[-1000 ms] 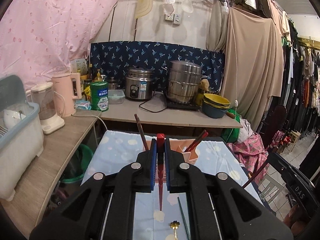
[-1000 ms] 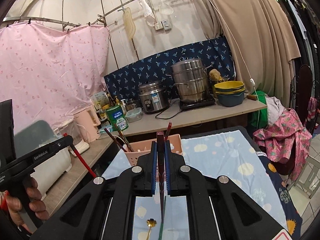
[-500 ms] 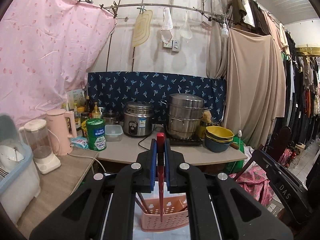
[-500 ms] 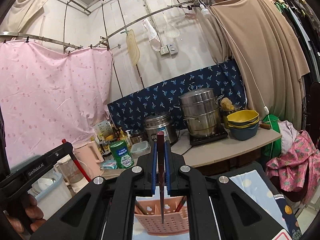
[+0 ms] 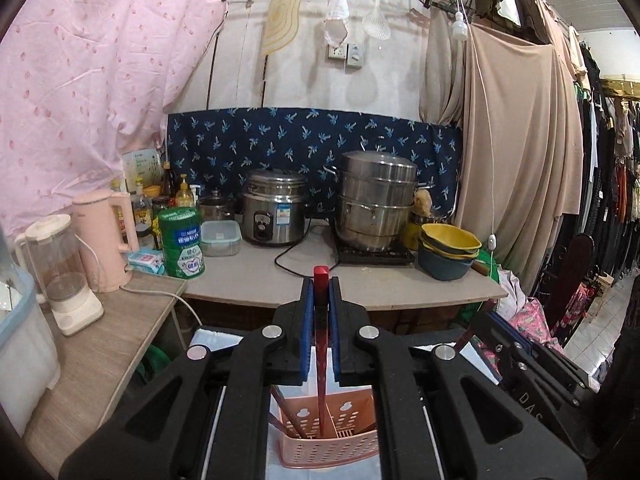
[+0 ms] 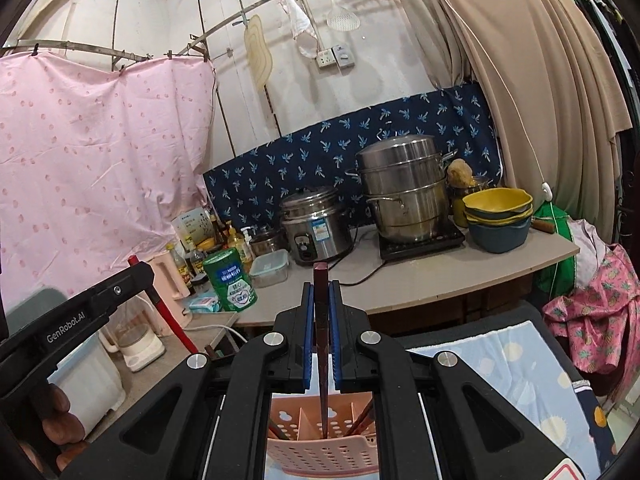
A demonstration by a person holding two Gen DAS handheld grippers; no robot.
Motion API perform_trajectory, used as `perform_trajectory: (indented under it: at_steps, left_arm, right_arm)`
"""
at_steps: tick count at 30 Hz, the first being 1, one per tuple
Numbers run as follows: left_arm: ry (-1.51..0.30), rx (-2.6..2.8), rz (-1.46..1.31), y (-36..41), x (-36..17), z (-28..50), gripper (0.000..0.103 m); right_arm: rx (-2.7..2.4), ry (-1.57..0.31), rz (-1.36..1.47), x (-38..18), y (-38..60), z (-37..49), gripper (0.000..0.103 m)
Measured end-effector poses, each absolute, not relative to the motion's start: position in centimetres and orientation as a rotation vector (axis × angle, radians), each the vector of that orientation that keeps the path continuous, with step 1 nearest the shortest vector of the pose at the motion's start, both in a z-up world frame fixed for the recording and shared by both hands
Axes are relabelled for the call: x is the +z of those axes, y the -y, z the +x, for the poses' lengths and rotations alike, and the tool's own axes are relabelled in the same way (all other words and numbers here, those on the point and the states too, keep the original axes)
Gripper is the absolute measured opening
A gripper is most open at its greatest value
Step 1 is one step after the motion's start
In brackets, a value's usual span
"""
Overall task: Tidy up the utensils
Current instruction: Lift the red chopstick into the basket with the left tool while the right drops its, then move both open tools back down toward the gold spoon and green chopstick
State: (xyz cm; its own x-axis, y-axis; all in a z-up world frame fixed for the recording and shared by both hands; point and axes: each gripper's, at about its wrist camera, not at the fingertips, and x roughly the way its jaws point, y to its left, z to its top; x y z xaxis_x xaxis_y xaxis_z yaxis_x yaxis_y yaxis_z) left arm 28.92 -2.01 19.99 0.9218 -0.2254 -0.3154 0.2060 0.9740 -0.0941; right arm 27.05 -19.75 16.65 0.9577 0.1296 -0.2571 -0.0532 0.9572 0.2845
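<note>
Rice cooker (image 5: 275, 208) behind pink caddy (image 5: 332, 446) (chopsticks inside).

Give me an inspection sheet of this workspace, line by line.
Surface: light blue patterned cloth on the table.
Job's things: pink basket, chopsticks standing in its compartments; red chopstick; dark chopstick.
Clutter: nothing seen on the cloth.
Grippers: left gripper shut on red chopstick; right gripper shut on dark chopstick; both tips point down into the basket.
Cables: black cord on the counter.
Surroundings: rice cooker, steamer pot, stacked bowls.
</note>
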Motion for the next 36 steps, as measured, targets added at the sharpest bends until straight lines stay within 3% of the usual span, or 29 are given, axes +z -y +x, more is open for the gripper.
perform_trajectory:
  at_steps: [10, 14, 28, 31, 36]
  left_arm:
    - [-0.381, -0.216, -0.065, 2.1, 18.0, 29.7, 0.009]
    - [-0.385, -0.206, -0.076, 1.9, 18.0, 29.4, 0.036]
    - [-0.409, -0.205, -0.066, 1.6, 17.4, 26.1, 0.038]
    - [-0.431, -0.206, -0.061, 1.3, 16.4, 24.6, 0.044]
    - [-0.51, -0.203, -0.043, 0.9, 12.8, 21.8, 0.044]
  right_arm:
    - [0.114, -0.348, 0.271, 13.8, 18.9, 28.0, 0.01]
    - [0.116, -0.352, 0.269, 13.7, 18.9, 27.7, 0.011]
    - [0.12, -0.347, 0.26, 13.9, 18.8, 23.4, 0.018]
    - [0.108, -0.358, 0.251, 13.0, 18.9, 21.2, 0.025]
    - [0.105, -0.432, 0.242, 9.8, 19.0, 17.3, 0.025]
